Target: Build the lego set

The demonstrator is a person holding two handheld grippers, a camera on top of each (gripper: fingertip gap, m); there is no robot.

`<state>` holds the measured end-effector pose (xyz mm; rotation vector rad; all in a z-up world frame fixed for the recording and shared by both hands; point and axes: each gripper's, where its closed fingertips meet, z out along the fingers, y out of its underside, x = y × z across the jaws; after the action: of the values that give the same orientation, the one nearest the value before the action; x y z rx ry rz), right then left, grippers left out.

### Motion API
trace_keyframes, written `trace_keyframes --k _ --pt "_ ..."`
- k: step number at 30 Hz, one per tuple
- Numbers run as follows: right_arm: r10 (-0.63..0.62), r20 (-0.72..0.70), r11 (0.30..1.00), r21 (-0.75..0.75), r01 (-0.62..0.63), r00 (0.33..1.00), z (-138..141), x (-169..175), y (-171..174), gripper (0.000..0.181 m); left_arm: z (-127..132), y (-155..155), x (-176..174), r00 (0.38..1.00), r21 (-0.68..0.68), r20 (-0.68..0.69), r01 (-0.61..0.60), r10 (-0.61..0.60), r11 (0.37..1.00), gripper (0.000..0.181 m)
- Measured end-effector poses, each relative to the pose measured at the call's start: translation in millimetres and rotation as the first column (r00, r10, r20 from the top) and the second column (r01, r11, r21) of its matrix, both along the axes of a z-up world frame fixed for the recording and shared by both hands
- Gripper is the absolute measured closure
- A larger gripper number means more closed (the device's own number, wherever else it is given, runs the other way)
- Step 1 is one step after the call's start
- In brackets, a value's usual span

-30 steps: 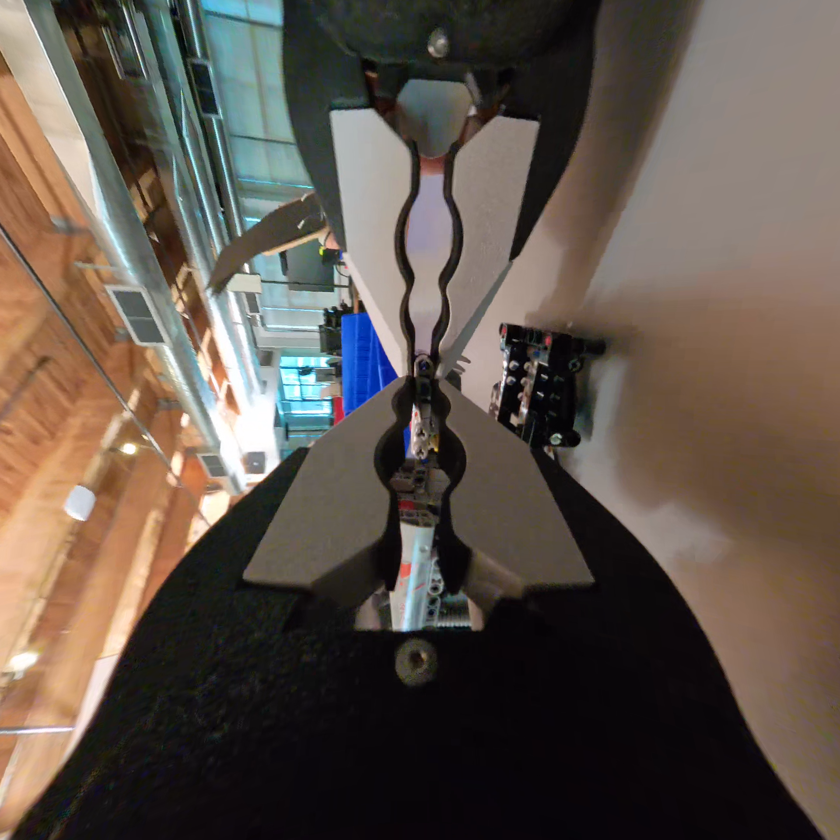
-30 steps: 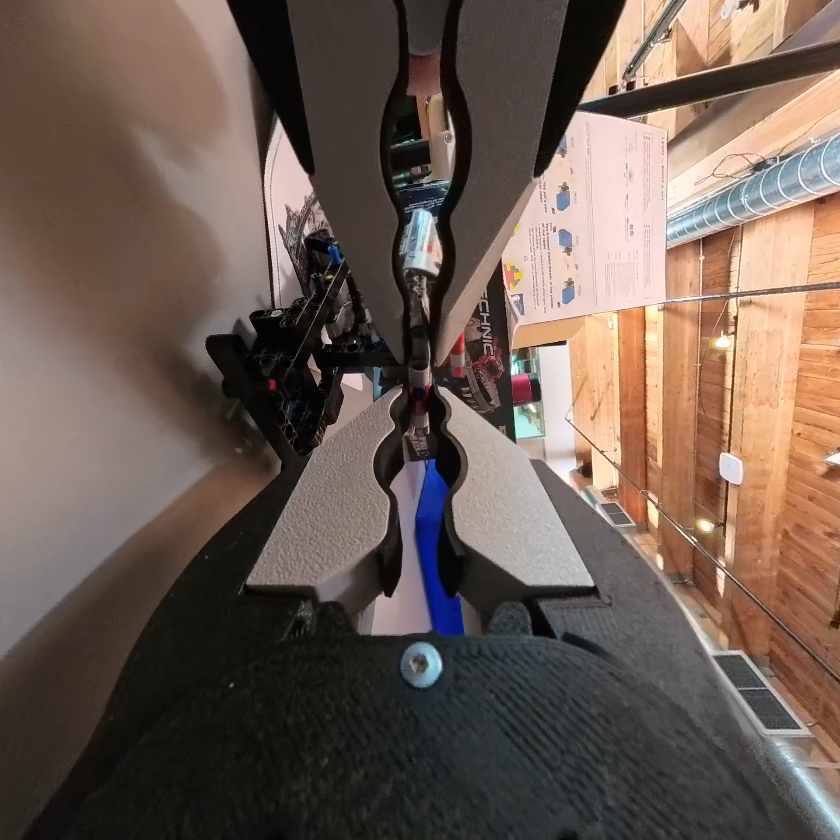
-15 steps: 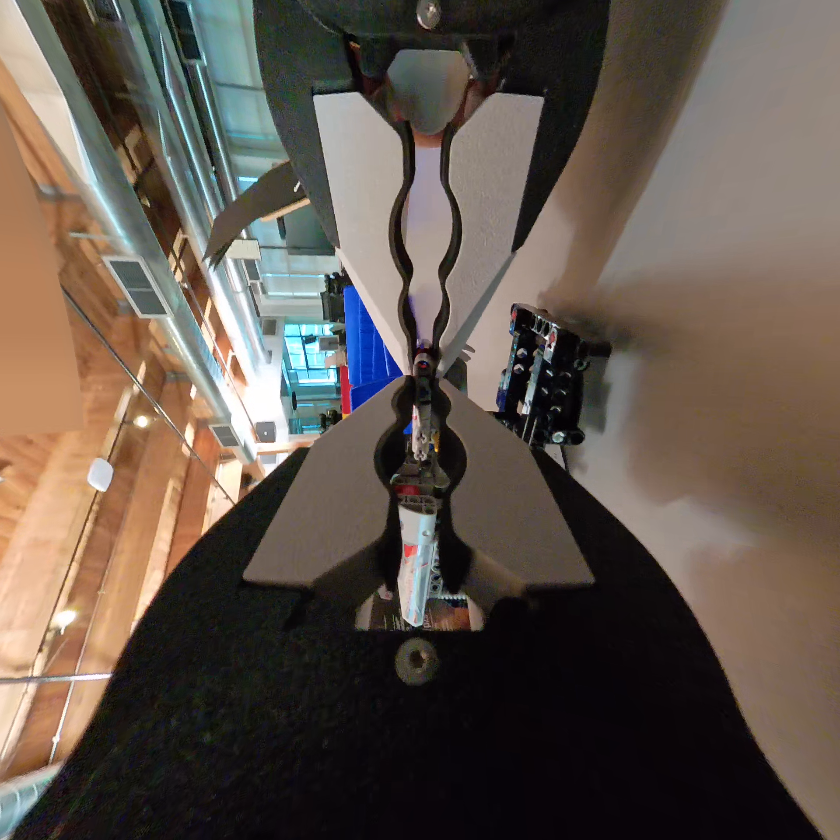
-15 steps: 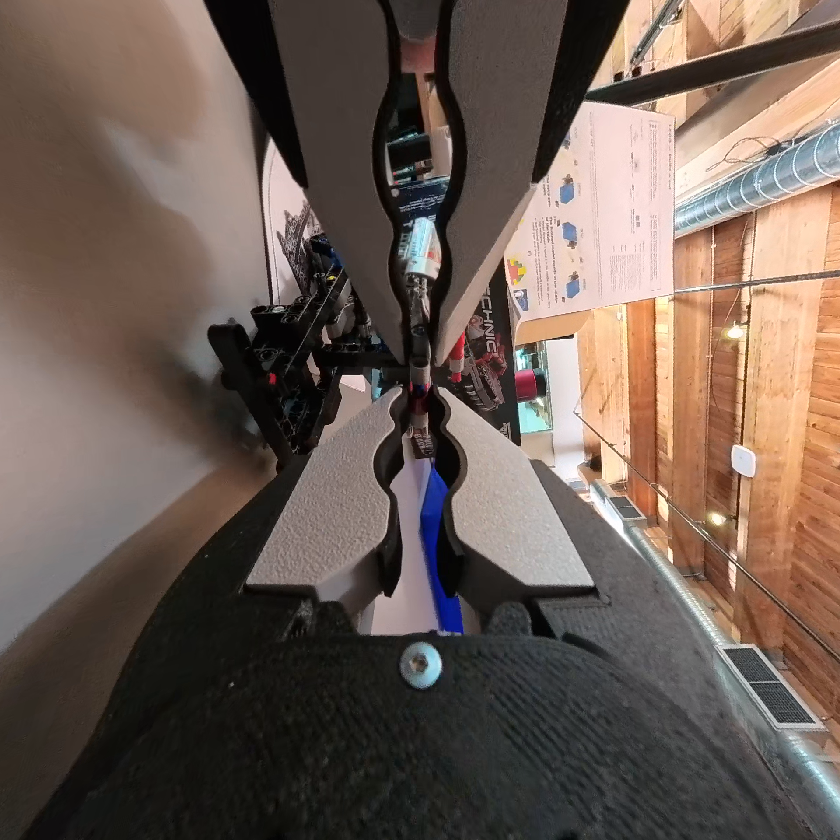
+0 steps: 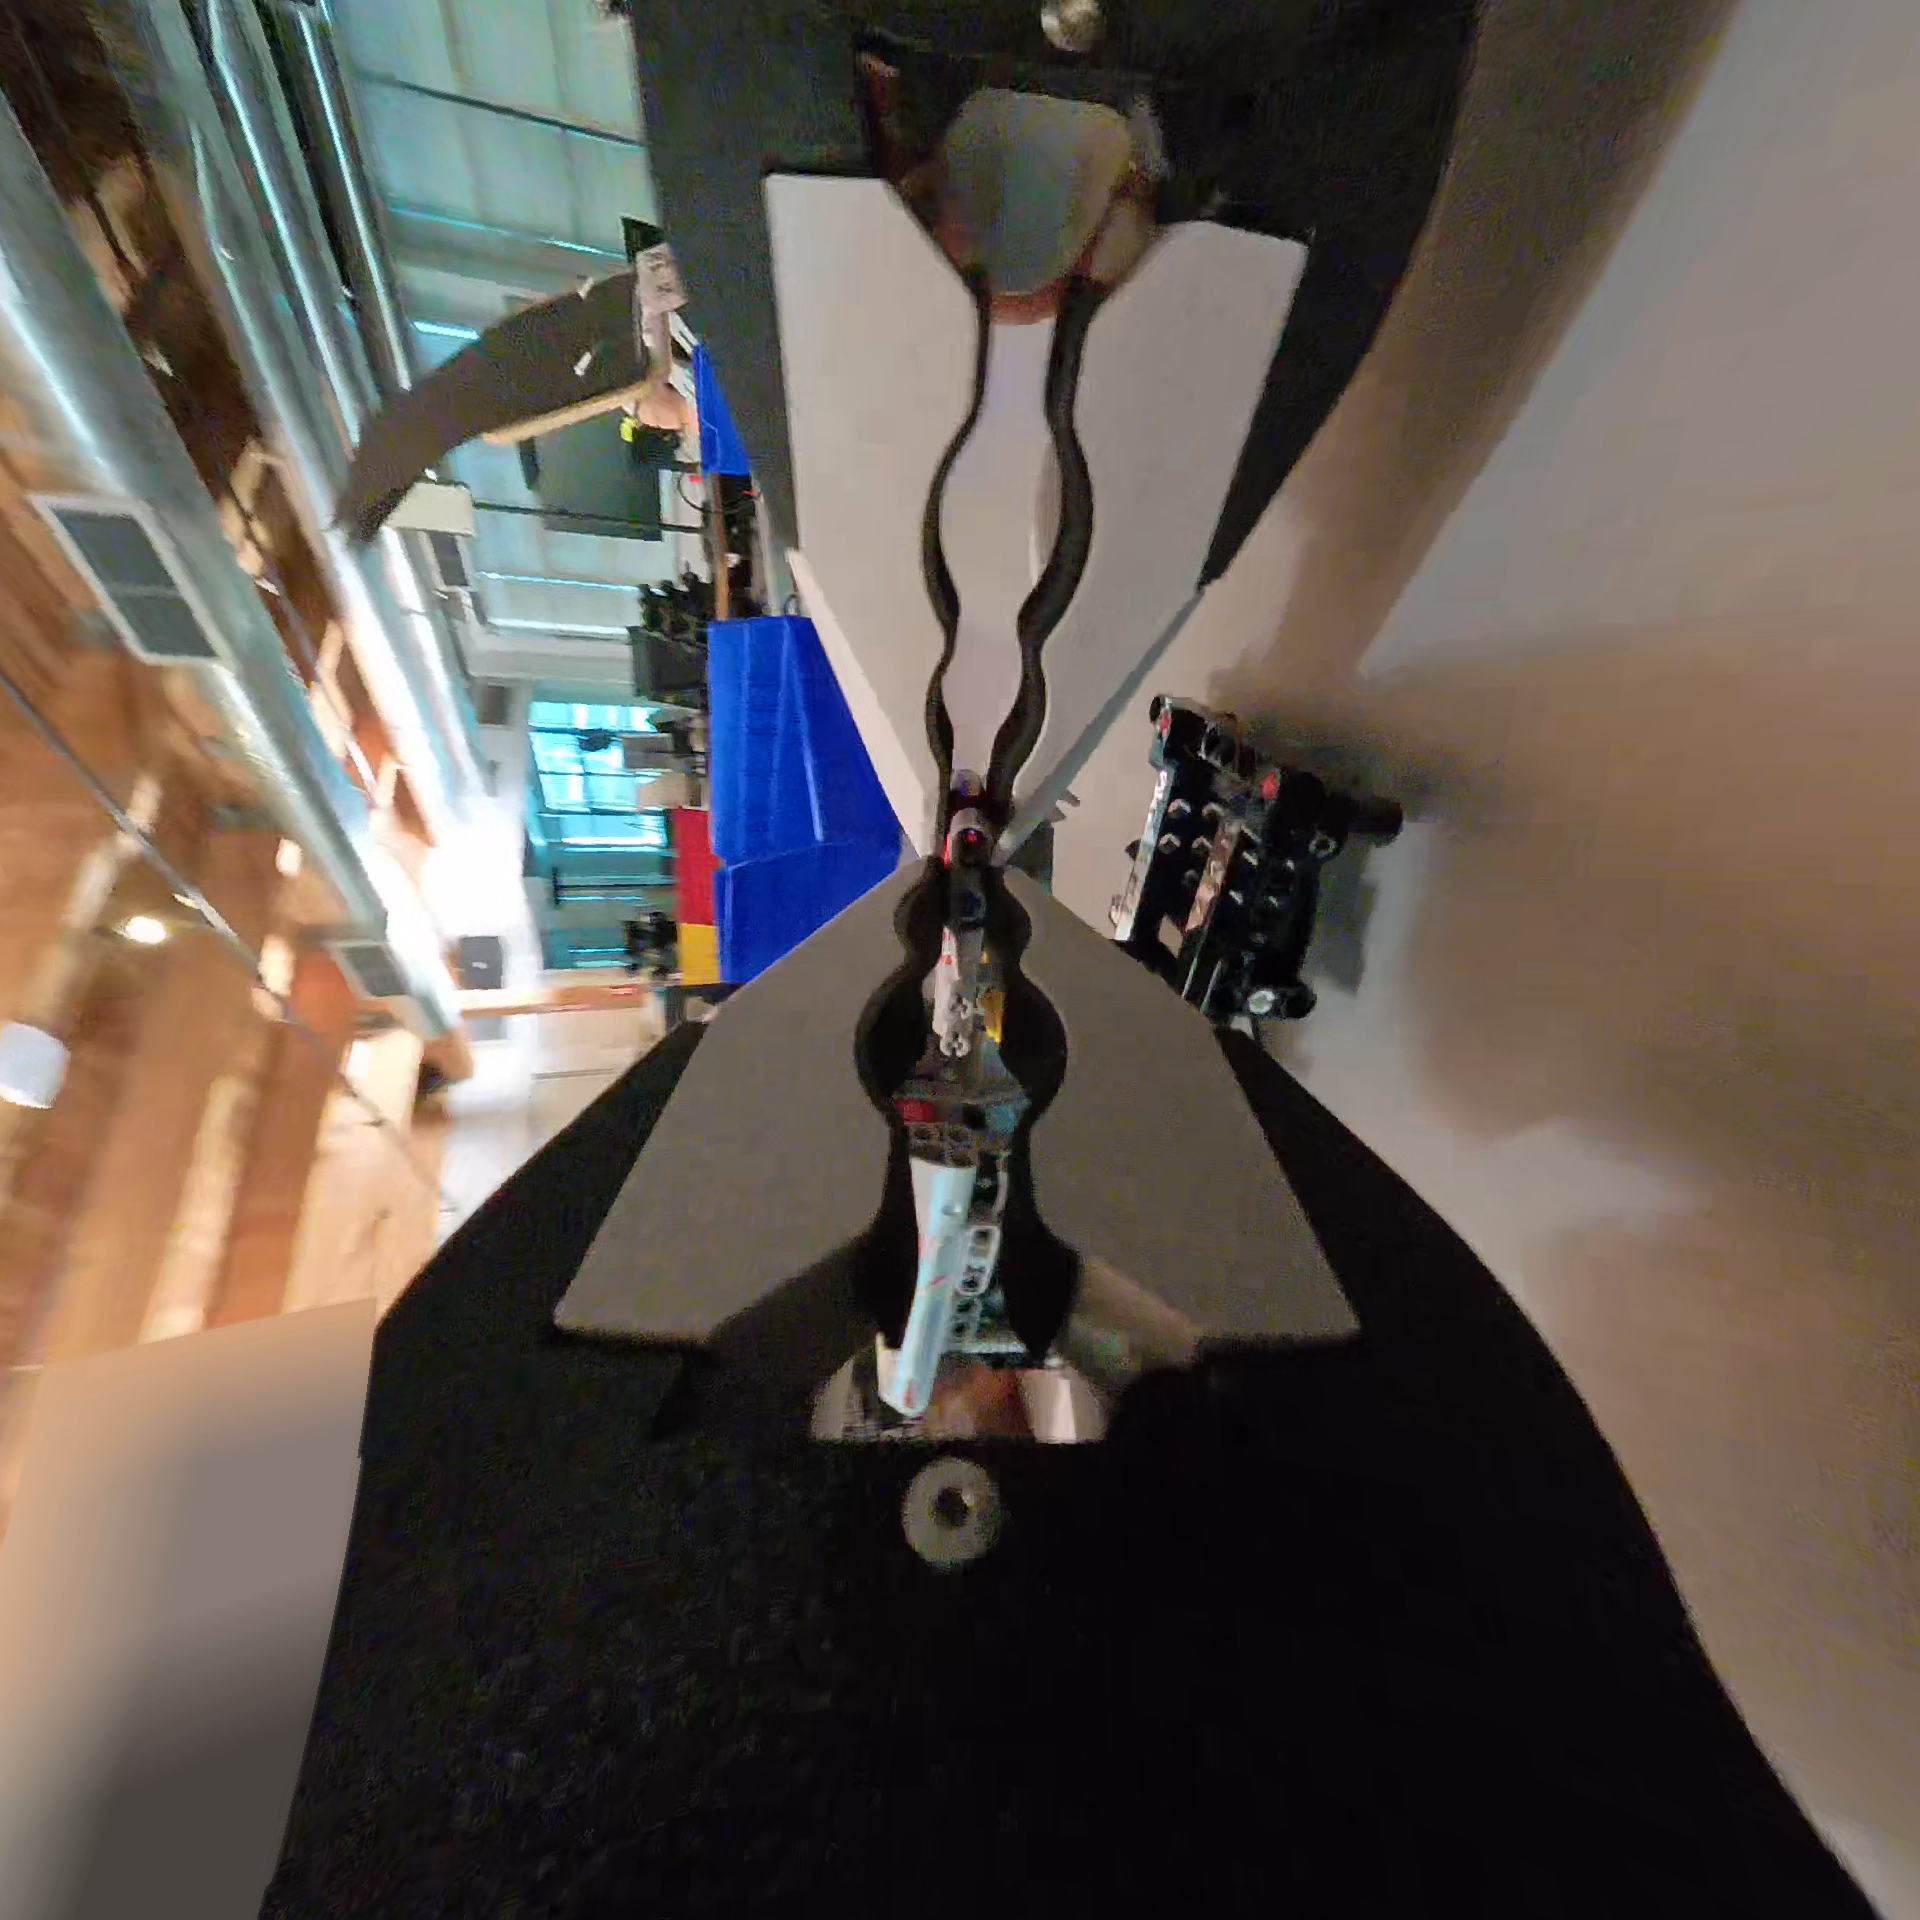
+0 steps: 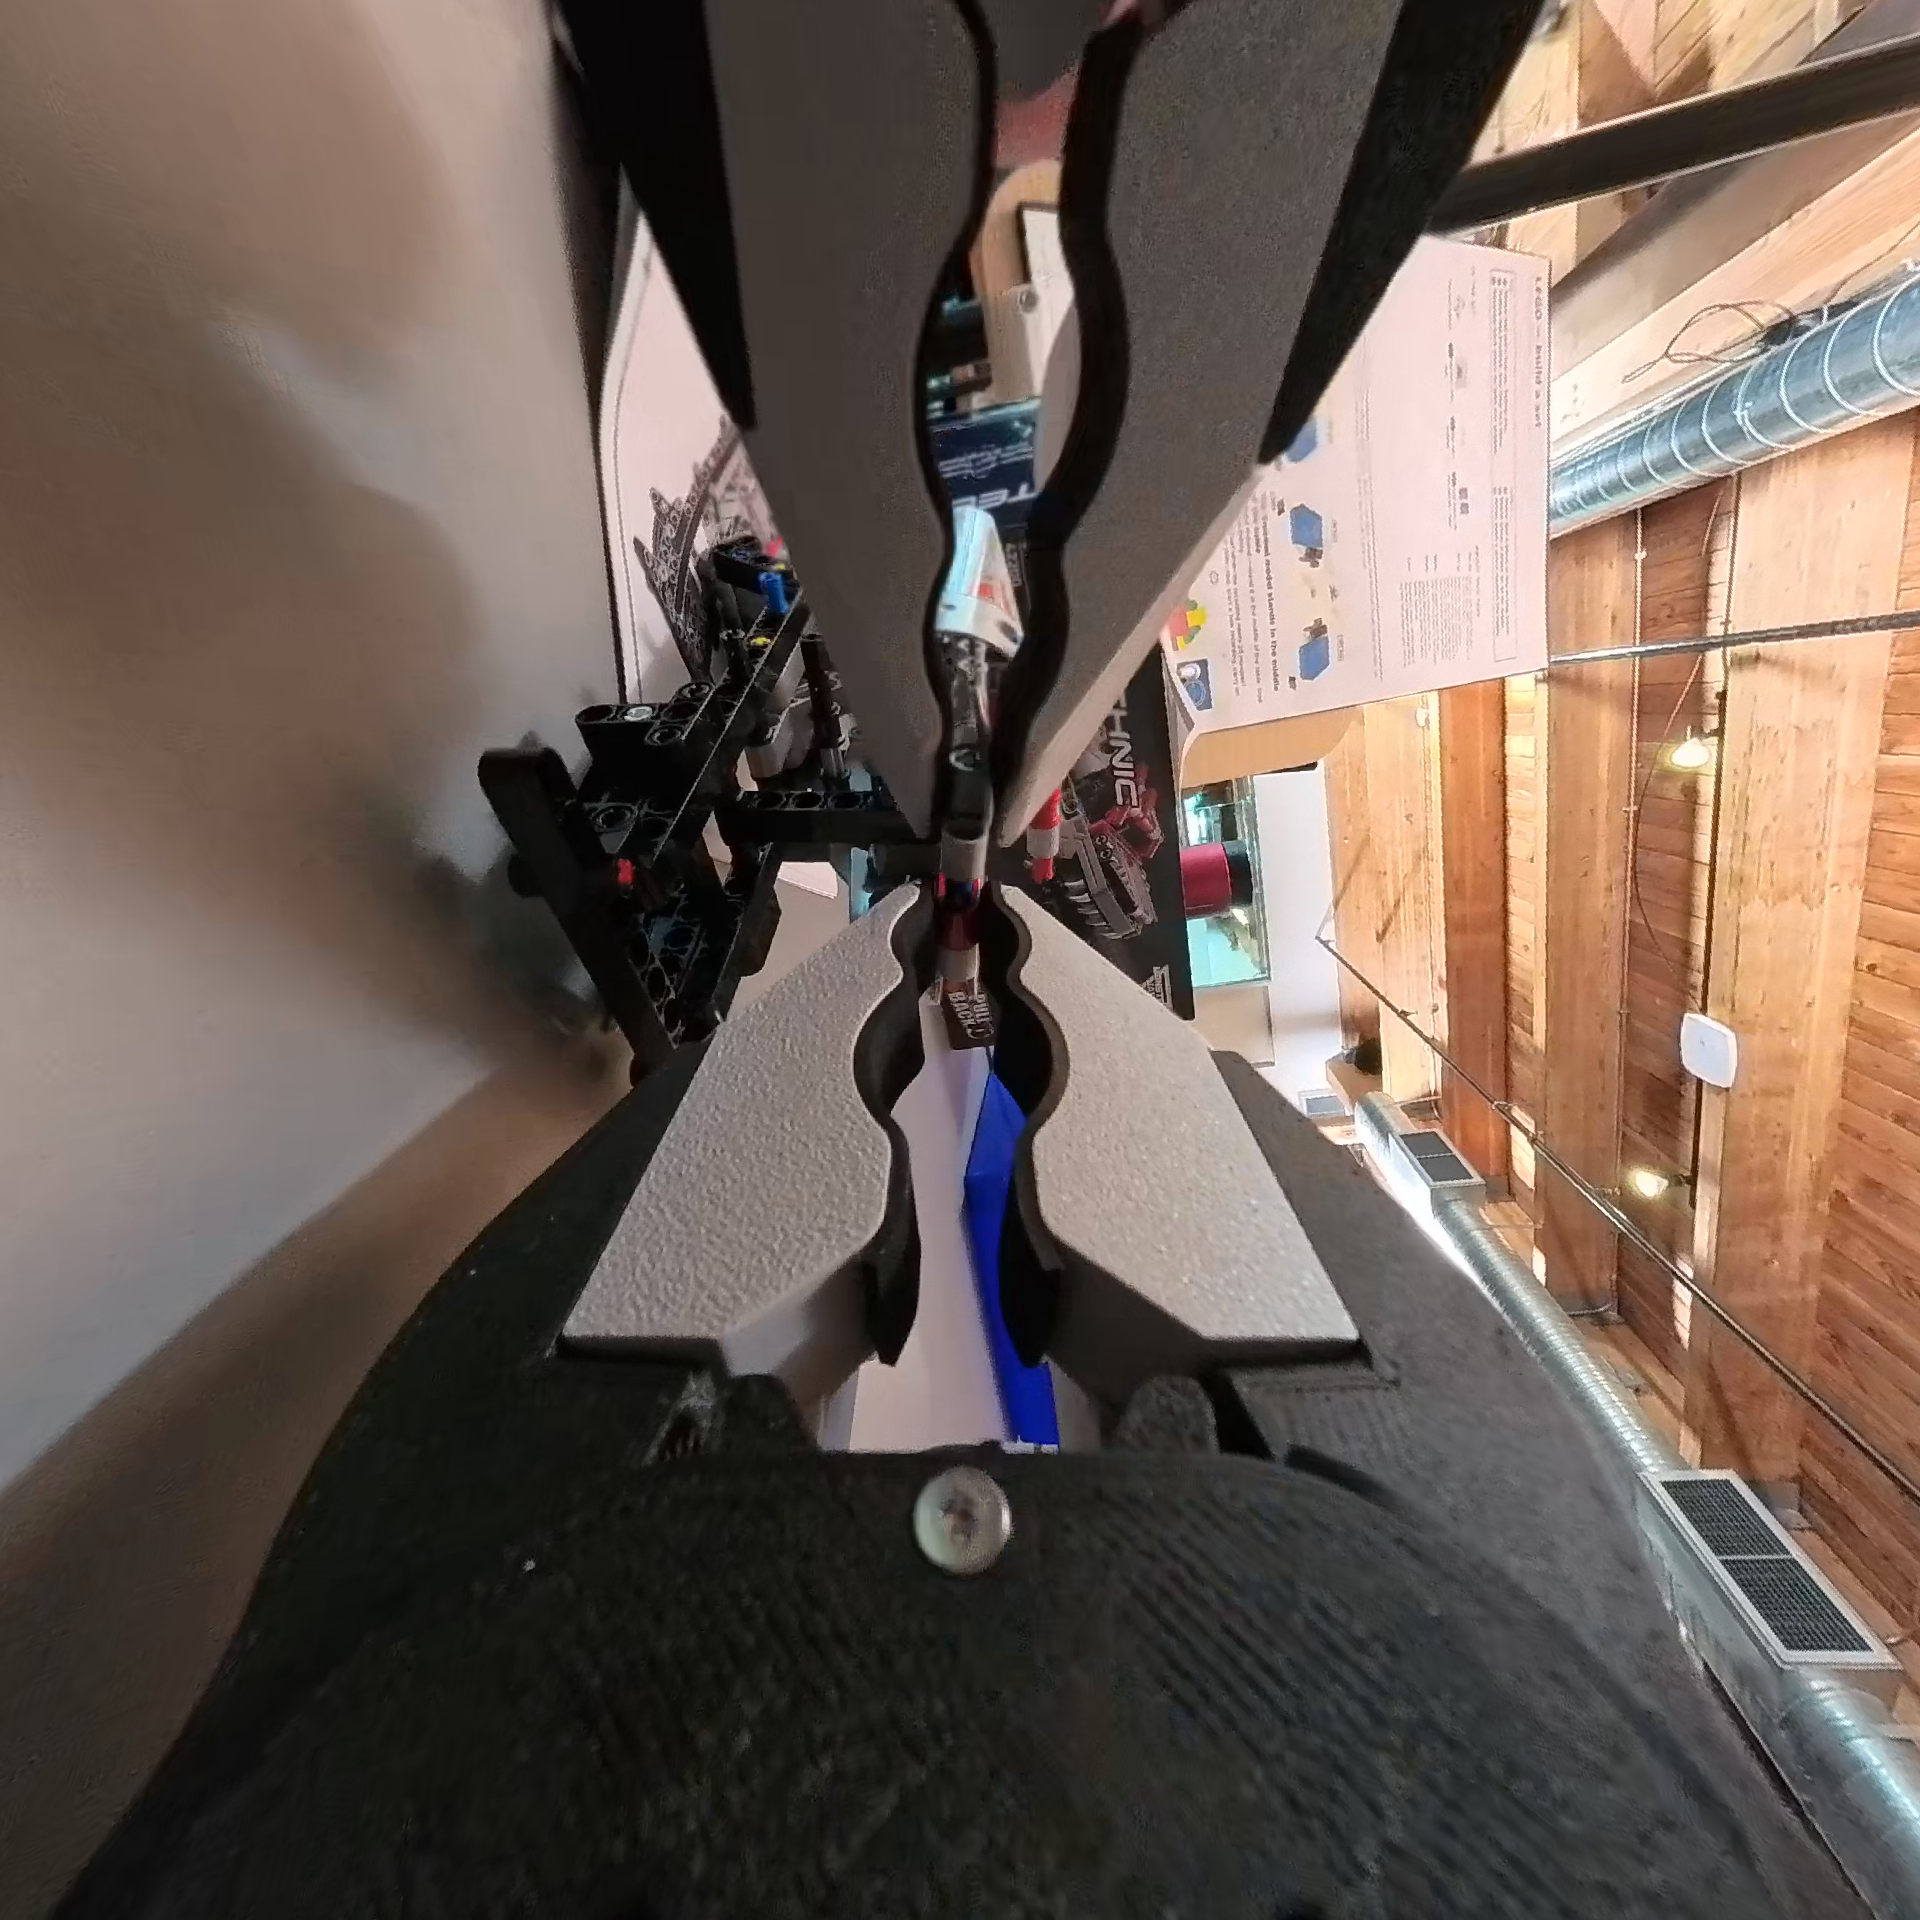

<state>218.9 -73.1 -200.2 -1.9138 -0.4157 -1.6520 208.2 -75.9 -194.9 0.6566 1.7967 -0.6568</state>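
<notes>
1. Right now both grippers meet tip to tip, holding one slim lego sub-assembly between them, up off the white table (image 5: 1714, 520).
2. Left gripper (image 5: 961, 894): grey fingers (image 5: 748, 1174) pressed together on the lego piece (image 5: 951, 1236). A white panel part with red marks, grey and black bits sit in the wavy slot between the fingers.
3. Same piece runs forward past the left tips, where a black connector with a red dot goes into the tips of the opposing gripper.
4. Right gripper (image 6: 961, 904): fingers (image 6: 758, 1174) pinched on the near end of the piece; a small dark tag and a red/blue pin section show right at the tips.
5. In the right wrist view, the left gripper (image 6: 971, 821) comes in from the top, clamped on the far part of the lego piece (image 6: 971, 592); its white-and-red end shows in that slot.
6. Black chassis frame (image 5: 1226, 894) lies on the table, apart from both grippers, right of the tips in the left wrist view. In the right wrist view, chassis frame (image 6: 665, 831) is left of the tips, with black beams, pins and a few red and blue dots.
7. Lego box (image 6: 1117, 862) stands behind the tips, with a printed sheet (image 6: 1392, 499) above it.
8. Blue bins (image 5: 790, 790) are stacked behind the tips in the left wrist view.
9. Background: wood walls, metal ducting (image 6: 1714, 416). Edges are motion-blurred.
</notes>
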Motion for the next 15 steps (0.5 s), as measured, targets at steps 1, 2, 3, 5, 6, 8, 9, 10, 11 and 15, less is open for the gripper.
trace_keyframes --k 1,2,3,5,6,8,9,10,11,15 --pt "0.001 0.000 1.000 0.002 -0.001 1.000 0.3 0.0 0.1 0.175 0.3 0.1 0.1 0.999 -0.018 -0.042 0.000 -0.001 1.000 0.177" --pt "0.002 0.001 1.000 0.000 -0.002 1.000 0.3 -0.2 0.3 0.175 0.5 0.2 0.1 0.999 -0.011 -0.036 0.011 -0.011 1.000 0.177" --pt "0.002 0.004 1.000 -0.004 -0.002 1.000 0.3 -0.3 0.4 0.176 0.6 0.2 0.1 1.000 0.011 0.003 0.021 -0.021 1.000 0.177" --pt "-0.001 0.013 1.000 -0.013 0.001 1.000 -0.1 -0.6 0.3 0.175 0.0 0.1 -0.1 0.992 0.072 0.122 0.031 -0.040 0.997 0.177" --pt "0.000 0.018 1.000 -0.016 0.000 1.000 -0.4 -1.1 0.6 0.176 -0.3 0.1 -0.4 0.984 0.102 0.172 0.034 -0.051 0.994 0.177" --pt "0.002 0.014 1.000 -0.014 -0.002 1.000 -0.2 -1.3 0.9 0.175 -0.5 0.4 -0.5 0.983 0.109 0.173 0.037 -0.056 0.993 0.177" --pt "0.002 0.008 1.000 -0.007 -0.002 1.000 0.2 -1.2 1.0 0.176 -0.4 0.8 0.0 0.990 0.088 0.131 0.034 -0.045 0.996 0.177" --pt "0.003 0.003 1.000 -0.004 -0.003 1.000 0.5 -1.0 1.1 0.175 -0.1 0.9 0.4 0.997 0.049 0.072 0.025 -0.029 0.998 0.177" --pt "0.003 0.000 1.000 0.000 -0.003 1.000 0.8 -0.9 1.1 0.175 0.2 0.9 0.7 0.999 0.016 0.027 0.017 -0.017 1.000 0.177" --pt "0.001 -0.002 1.000 -0.001 -0.001 1.000 1.2 -1.0 1.3 0.175 0.5 1.0 1.1 1.000 0.014 0.007 0.013 -0.013 1.000 0.177"
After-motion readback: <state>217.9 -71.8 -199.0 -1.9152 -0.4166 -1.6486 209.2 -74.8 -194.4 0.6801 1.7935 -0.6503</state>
